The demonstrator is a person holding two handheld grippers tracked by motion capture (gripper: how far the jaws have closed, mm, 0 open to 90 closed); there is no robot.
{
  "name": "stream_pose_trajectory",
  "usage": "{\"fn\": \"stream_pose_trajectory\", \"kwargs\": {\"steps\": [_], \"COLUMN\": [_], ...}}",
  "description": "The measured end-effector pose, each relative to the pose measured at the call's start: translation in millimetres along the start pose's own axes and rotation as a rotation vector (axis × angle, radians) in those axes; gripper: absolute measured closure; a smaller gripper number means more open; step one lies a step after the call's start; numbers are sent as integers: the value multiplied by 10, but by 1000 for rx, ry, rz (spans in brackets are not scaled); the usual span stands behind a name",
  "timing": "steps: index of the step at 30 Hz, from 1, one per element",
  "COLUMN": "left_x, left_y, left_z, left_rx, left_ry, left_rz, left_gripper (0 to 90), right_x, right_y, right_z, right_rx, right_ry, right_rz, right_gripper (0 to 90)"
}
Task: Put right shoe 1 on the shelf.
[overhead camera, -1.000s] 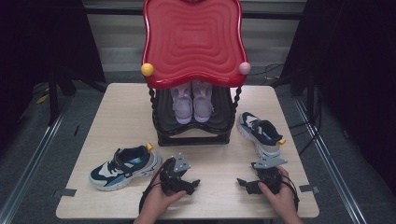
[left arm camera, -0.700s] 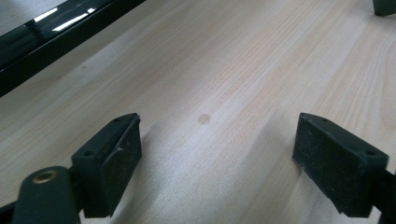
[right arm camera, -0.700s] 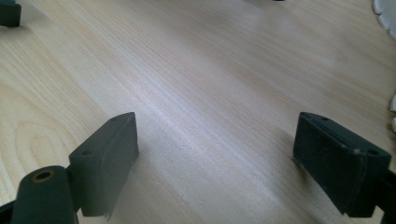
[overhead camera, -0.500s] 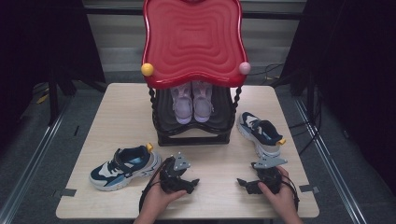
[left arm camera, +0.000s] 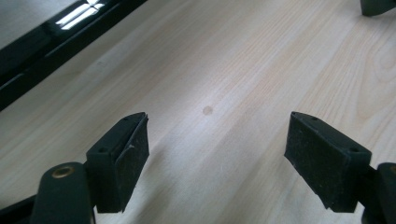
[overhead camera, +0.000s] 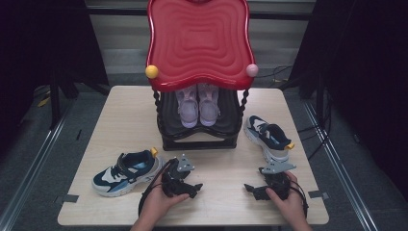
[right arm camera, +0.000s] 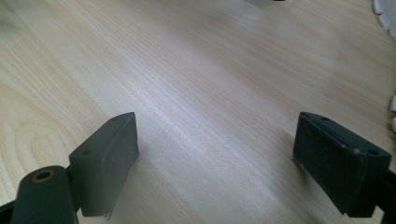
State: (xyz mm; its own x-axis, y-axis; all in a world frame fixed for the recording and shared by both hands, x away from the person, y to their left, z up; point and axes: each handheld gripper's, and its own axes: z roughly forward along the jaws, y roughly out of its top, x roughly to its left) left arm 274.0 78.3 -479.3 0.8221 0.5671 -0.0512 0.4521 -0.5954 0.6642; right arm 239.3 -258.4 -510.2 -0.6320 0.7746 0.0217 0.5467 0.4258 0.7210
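Start position, nothing picked up. Left gripper (overhead camera: 196, 186) and right gripper (overhead camera: 248, 188) resting on table (overhead camera: 120, 115), jaws spread wide, empty. Navy sneakers loose: one (overhead camera: 126, 172) at 9 o'clock of left gripper, other (overhead camera: 267, 137) at 12 o'clock of right. Lilac pair (overhead camera: 197, 106) already on rack (overhead camera: 198, 132). Next, likely: reach nearest sneaker, close on collar.

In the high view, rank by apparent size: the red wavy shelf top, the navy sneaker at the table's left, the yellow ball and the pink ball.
1. Red wavy shelf top, by far the largest; it also sits nearest the camera.
2. Navy sneaker.
3. Yellow ball and pink ball: these look alike in size, so I leave them unranked.
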Motion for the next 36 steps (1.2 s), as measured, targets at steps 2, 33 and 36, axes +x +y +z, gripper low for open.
{"fn": "stream_pose_trajectory", "kwargs": {"steps": [2,33,36], "left_x": [16,325,352], "left_y": [21,243,275], "left_z": [-40,-475,-532], "left_rx": [8,92,89], "left_ry": [13,33,36], "left_rz": [0,-40,-34], "left_gripper": [215,229,229], "right_x": [-1,1,0], "right_y": [0,0,0], "right_z": [0,-1,0], "right_rx": [0,1,0], "right_ry": [1,1,1], "right_rz": [0,2,0], "right_gripper": [137,137,137]}}
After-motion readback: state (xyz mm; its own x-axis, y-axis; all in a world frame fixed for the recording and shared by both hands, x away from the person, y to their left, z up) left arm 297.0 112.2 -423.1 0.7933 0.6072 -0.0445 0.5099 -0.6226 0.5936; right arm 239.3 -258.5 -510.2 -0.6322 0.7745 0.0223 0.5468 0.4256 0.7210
